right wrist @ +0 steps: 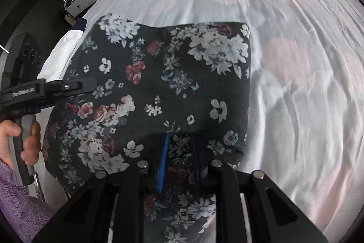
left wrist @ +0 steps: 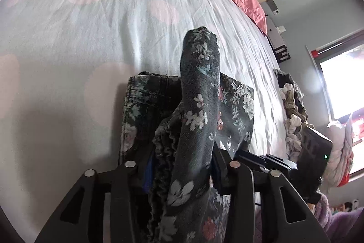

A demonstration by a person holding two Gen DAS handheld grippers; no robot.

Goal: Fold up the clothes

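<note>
1. The garment (right wrist: 163,88), dark floral trousers, lies on the bed (right wrist: 295,83) as a partly folded block. Its near edge sits under both grippers. In the left wrist view a rolled strip of the same cloth stands up from the fold and drapes back between the left fingers.

2. The right gripper (right wrist: 179,165) is closed on the near edge of the garment: its fingers stand close together with floral cloth pinched between them. Keep this grip until the edge lies flat on the layer below.

3. The left gripper (left wrist: 179,158) has its fingers partly apart. Cloth runs through the gap; whether the pads still press on it cannot be told from these views.

4. Judgement: the step in hand is laying the held edge down onto the fold. Lower both sides evenly so the edge lands square with the layer beneath.

5. Before releasing, flatten the raised strip; left standing, it would probably bunch inside the fold.

6. The person's left hand (right wrist: 20,138) holds its handle at the garment's left edge. Beyond the bed's far side lies a pile (left wrist: 293,104) of other clothes, well apart from the work.
</note>
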